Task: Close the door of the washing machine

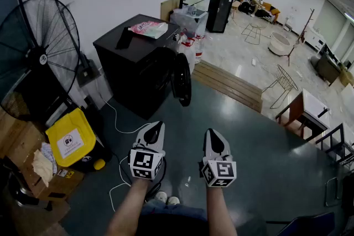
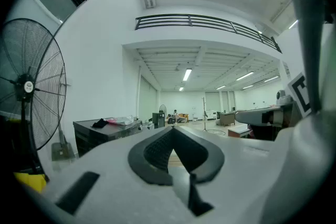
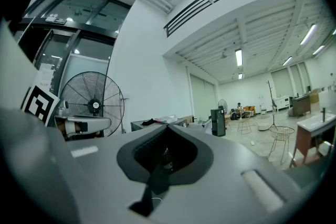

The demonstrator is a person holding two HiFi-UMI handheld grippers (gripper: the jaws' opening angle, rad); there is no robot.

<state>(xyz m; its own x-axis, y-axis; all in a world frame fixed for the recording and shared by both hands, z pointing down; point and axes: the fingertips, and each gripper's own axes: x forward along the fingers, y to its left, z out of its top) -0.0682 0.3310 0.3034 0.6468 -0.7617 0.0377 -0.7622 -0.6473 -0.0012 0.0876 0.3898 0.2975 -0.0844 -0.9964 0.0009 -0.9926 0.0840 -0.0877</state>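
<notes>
One black washing machine point(image 1: 138, 58), upper centre, its round door point(image 1: 182, 80) swung open — left gripper point(image 1: 155, 127) and right gripper point(image 1: 212, 134) below, both jaws closed, holding nothing.

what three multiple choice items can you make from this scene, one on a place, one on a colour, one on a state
1. In the head view, where does the big fan stand relative to the washing machine?
A. left of it
B. right of it
C. on top of it

2. What colour is the bin on the floor below the fan?
A. red
B. yellow
C. blue

3. What state is the washing machine's door in?
A. shut flush
C. swung open
B. off and lying on the floor

Answers:
1 A, the fan fills the left edge of the head view while the machine stands further right.
2 B, its lid is bright yellow with a white label.
3 C, the round door stands out from the machine's front, seen nearly edge on.
</notes>
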